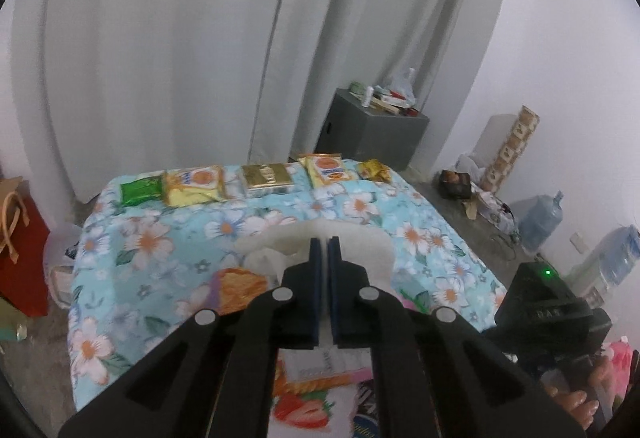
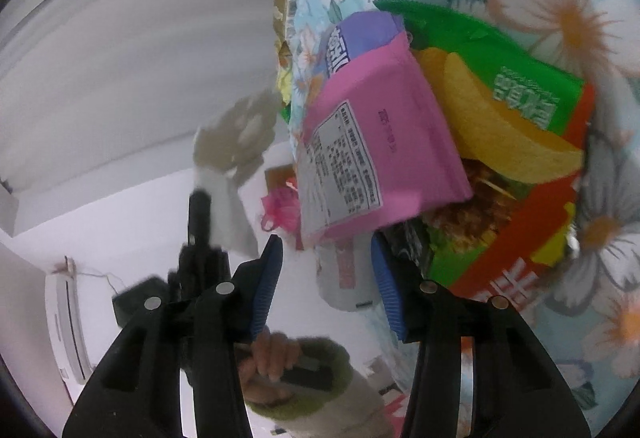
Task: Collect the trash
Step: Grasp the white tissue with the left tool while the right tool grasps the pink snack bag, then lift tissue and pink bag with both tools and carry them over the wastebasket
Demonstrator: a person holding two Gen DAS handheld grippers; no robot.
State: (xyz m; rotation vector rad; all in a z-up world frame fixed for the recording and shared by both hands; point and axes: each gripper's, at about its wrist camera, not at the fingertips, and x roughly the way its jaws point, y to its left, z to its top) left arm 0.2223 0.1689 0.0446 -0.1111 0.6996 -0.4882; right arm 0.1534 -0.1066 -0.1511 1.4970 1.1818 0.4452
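My left gripper (image 1: 325,246) is shut on the rim of a white plastic bag (image 1: 376,238) and holds it over the flowered tablecloth (image 1: 168,246). Wrappers show inside the bag below the fingers (image 1: 312,410). Along the table's far edge lie a green packet (image 1: 140,190), two yellow snack packs (image 1: 194,185) (image 1: 329,168), a gold box (image 1: 266,179) and a small yellow wrapper (image 1: 374,171). My right gripper (image 2: 326,270) is open, its view rolled sideways, just short of a pink packet (image 2: 380,142) lying on a green chip bag (image 2: 504,126).
A grey cabinet (image 1: 372,130) with clutter stands behind the table by white curtains. A red paper bag (image 1: 20,242) sits on the floor at left. Water jugs (image 1: 542,218) and boxes line the right wall. The other hand and gripper (image 2: 200,222) show at lower left.
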